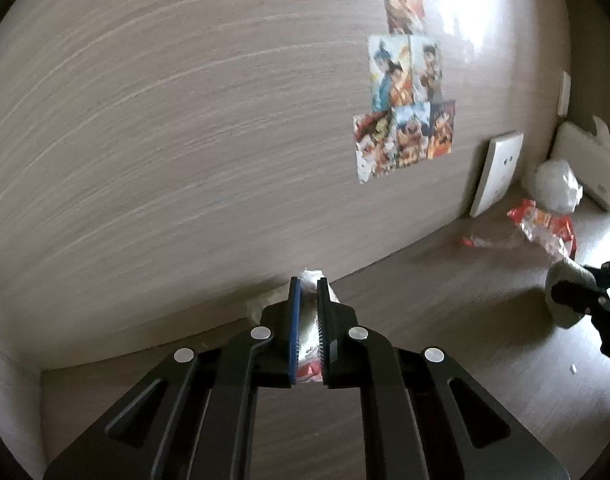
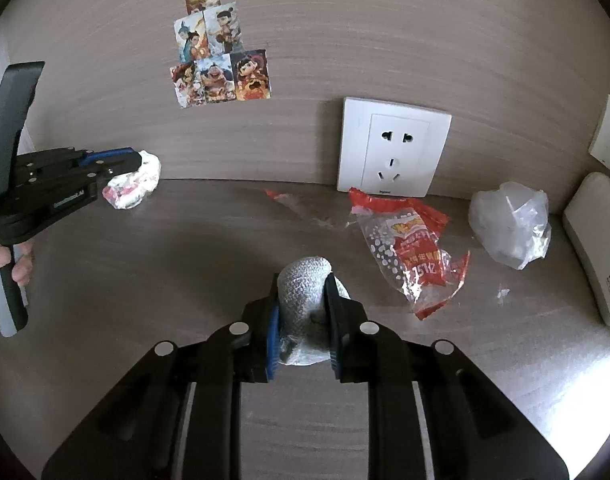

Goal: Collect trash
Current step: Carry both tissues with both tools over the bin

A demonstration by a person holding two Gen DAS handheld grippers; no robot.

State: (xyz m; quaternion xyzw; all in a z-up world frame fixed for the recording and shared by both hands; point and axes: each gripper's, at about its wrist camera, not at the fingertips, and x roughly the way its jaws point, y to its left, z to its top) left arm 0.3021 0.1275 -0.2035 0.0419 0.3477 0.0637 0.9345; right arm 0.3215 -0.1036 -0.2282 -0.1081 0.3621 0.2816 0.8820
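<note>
On the wood-grain desktop (image 2: 145, 280), my right gripper (image 2: 302, 280) is shut on a grey crumpled wad (image 2: 305, 304), which bulges between the pads. My left gripper (image 1: 309, 284) is shut on a crumpled white-and-red wrapper (image 1: 309, 340) close to the wall; the right wrist view shows the same gripper (image 2: 139, 160) and wrapper (image 2: 133, 190) at the left. A red-and-clear plastic bag (image 2: 413, 252) lies loose below the socket, with a crumpled clear bag (image 2: 509, 224) to its right and a torn red strip (image 2: 277, 196) to its left. At the right edge of the left wrist view is the right gripper (image 1: 561, 292).
A white wall socket (image 2: 393, 148) and picture stickers (image 2: 221, 64) are on the back wall. A white flat device (image 2: 597, 248) leans at the far right under a second socket (image 2: 609, 132). A hand (image 2: 9, 260) holds the left gripper's handle. A small white scrap (image 2: 503, 292) lies on the desk.
</note>
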